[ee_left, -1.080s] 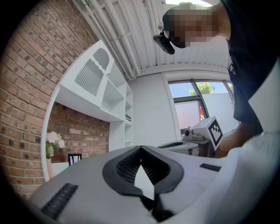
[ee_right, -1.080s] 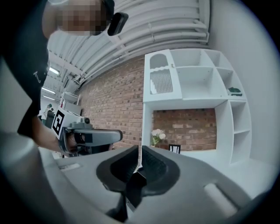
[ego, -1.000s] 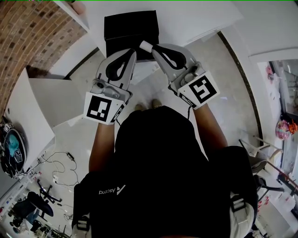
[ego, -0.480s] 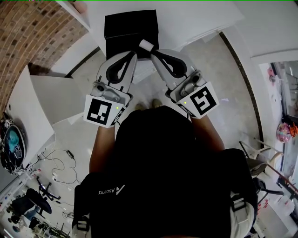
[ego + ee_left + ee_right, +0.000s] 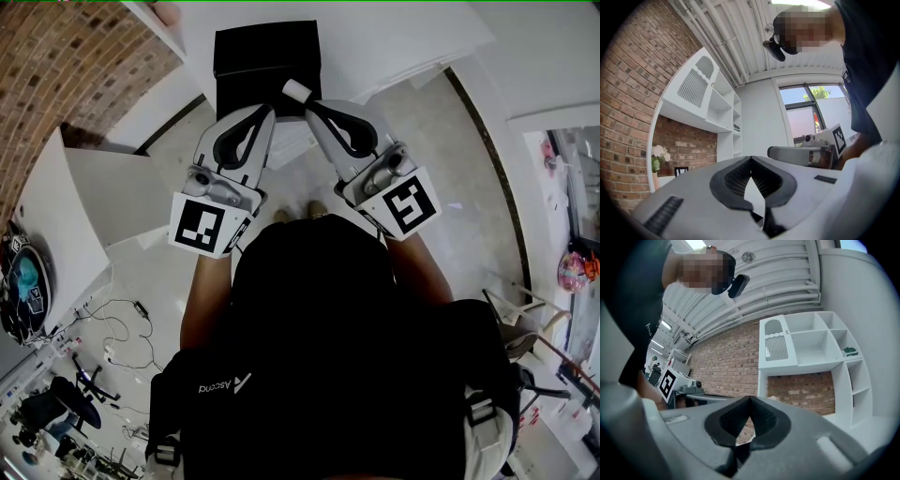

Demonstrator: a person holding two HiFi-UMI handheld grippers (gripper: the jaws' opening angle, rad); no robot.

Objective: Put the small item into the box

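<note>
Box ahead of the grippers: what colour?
The box is black; clearest in head view.

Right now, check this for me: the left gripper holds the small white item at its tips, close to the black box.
Wrong gripper: the right gripper holds the small white item at its tips, close to the black box. The head view shows it; the left gripper is shut with nothing between its jaws.

Bright, even light throughout, shadows faint; a window point(image 5: 806, 101) glows in the left gripper view, a ceiling light point(image 5: 696, 243) flares in the right; fisheye bowing bends every edge; black vignette rings both gripper views; the black box point(image 5: 267, 52) reads as detail-less shadow.
</note>
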